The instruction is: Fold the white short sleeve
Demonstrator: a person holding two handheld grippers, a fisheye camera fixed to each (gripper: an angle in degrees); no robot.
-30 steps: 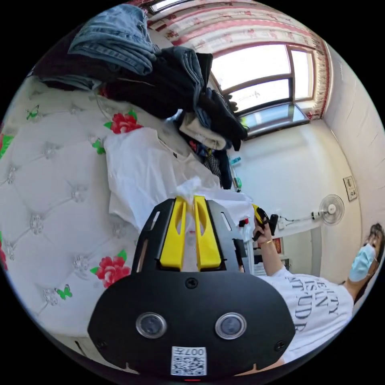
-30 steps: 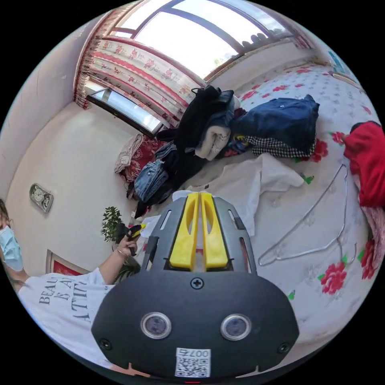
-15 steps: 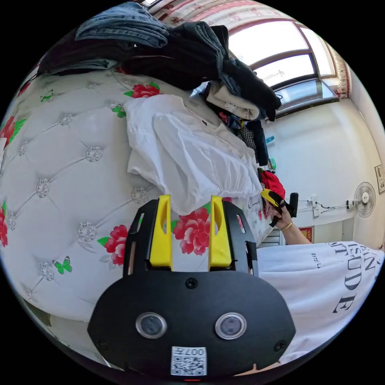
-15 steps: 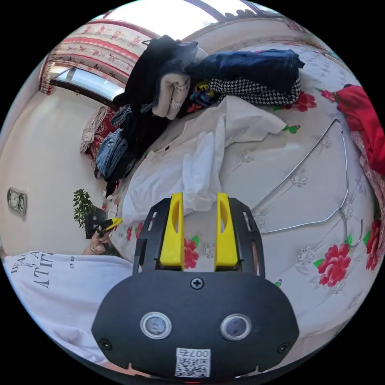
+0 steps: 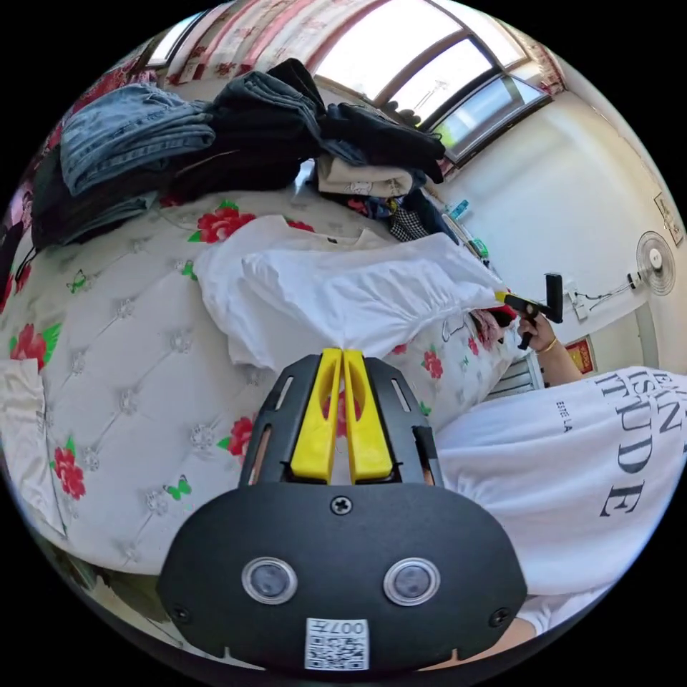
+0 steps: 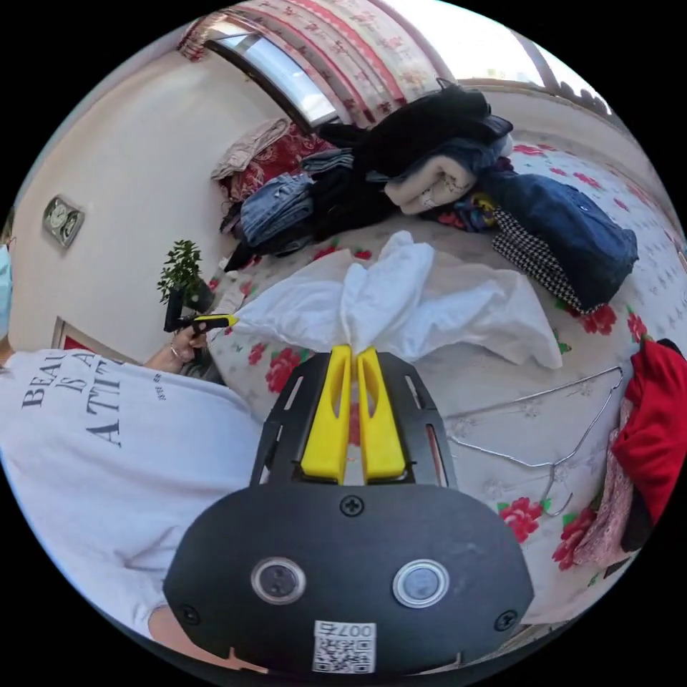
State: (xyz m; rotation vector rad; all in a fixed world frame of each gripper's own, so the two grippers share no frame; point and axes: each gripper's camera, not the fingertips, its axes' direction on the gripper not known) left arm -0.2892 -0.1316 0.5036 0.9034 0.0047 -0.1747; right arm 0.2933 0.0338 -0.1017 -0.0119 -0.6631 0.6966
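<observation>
Jaws on both our left gripper (image 5: 342,352) and right gripper (image 6: 354,349) pinch the near edge of the white short sleeve (image 5: 343,293), stretched crosswise on the bed (image 5: 122,336) before the clothes pile (image 5: 236,136).

Bed (image 5: 122,336) w/ white tufted cover, red flower + green butterfly print. Clothes heap at far side: folded jeans (image 5: 129,132), dark garments (image 5: 272,122), beige folded item (image 5: 358,179). Right gripper view: navy garment (image 6: 565,229) on houndstooth piece (image 6: 533,257), wire hanger (image 6: 544,429) flat on bed, red garment (image 6: 651,422) at bed edge just beside hanger. Potted plant (image 6: 182,268) + wall clock (image 6: 61,220) by wall. Left gripper view: window (image 5: 422,64) behind heap, fan (image 5: 657,252) on wall. Person's white printed tee (image 5: 572,465) near cam.
</observation>
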